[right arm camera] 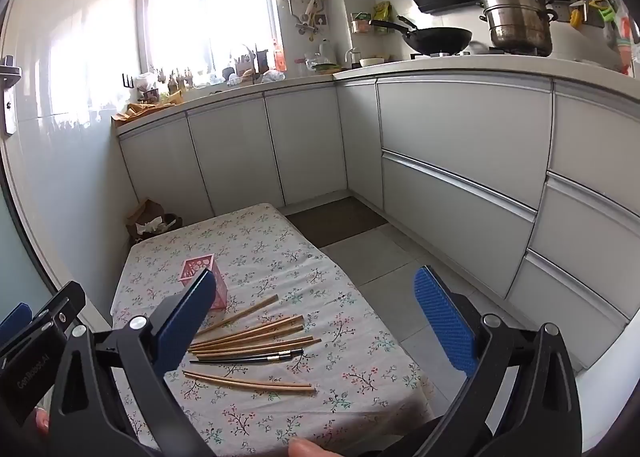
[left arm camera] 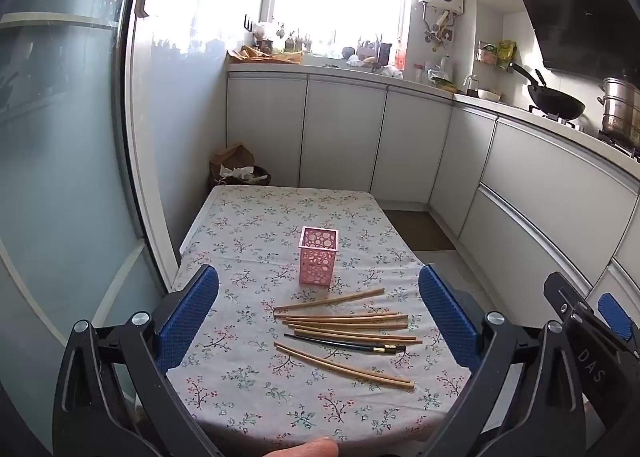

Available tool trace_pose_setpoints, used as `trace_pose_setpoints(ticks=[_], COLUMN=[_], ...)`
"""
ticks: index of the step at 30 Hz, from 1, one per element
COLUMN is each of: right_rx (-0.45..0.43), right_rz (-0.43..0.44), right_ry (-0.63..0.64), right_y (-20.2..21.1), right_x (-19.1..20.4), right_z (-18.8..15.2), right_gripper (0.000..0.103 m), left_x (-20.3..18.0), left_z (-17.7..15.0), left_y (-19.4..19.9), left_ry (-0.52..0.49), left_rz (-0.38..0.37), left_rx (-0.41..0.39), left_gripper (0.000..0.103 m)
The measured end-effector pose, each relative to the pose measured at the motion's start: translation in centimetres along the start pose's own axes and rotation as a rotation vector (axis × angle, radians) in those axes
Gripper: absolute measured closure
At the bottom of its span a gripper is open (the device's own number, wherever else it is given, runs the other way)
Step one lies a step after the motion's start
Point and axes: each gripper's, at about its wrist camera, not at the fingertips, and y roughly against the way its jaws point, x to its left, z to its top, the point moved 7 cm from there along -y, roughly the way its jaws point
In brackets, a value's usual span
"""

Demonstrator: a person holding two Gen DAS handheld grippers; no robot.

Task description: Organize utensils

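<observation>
A pink perforated holder stands upright and empty on the floral tablecloth. In front of it lie several wooden chopsticks and a black pair, scattered flat. My left gripper is open, held above the table's near end, with the chopsticks between its blue pads. In the right wrist view my right gripper is open above the same chopsticks; its left finger partly hides the holder. The black pair lies near the front.
The small table stands in a kitchen, with a glass door to its left and white cabinets to its right. A bin with paper sits behind the table. A wok and steel pot are on the stove.
</observation>
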Motion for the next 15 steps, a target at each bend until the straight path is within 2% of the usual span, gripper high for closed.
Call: trace_pose_setpoints(ticks=[15], right_rx=[-0.013], right_rz=[-0.007], right_ry=[-0.004], right_y=[0.66], right_x=[-0.32], right_z=[0.36], right_gripper=[0.006], left_x=[0.42], left_z=[0.33], left_y=[-0.67], left_ry=[0.014], left_rz=[-0.014], left_rx=[0.013], left_gripper=[0.007])
